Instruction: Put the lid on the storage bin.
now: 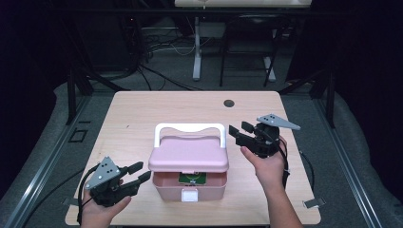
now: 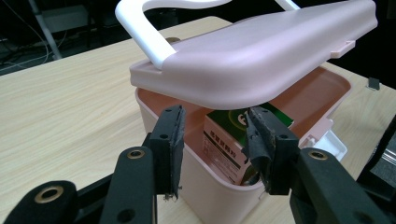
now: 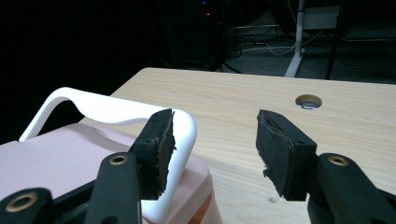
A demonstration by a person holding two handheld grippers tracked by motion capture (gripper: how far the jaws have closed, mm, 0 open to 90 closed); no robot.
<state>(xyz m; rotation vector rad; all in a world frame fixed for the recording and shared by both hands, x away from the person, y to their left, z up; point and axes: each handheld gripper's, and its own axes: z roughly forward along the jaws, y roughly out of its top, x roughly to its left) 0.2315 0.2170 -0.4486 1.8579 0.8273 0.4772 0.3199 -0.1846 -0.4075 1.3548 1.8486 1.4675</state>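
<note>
Pink storage box at centre-bottom of the high view, on a pale wooden worktop, lid propped partly up and tilted, white carry handle standing at the back edge. Visible through the gap at the front: a green-and-white carton lying inside; white latch hanging free below it.

Left gripper at lower left of the high view, jaws released and spread, empty, just beside the box's left front corner. In the left gripper view, aimed into the opening under the raised lid, carton framed between the 2 pads.

Right gripper at centre right, jaws likewise parted and holding nothing, level with the handle's right end. In the right gripper view, handle corner close against the left-hand pad, not clamped.

Step in hand, by the look of it: opening the box to get at its contents. Next move likely calls for closing on the handle or lid edge to swing the lid fully back, then reaching in for the carton without jarring the half-raised lid.
</note>
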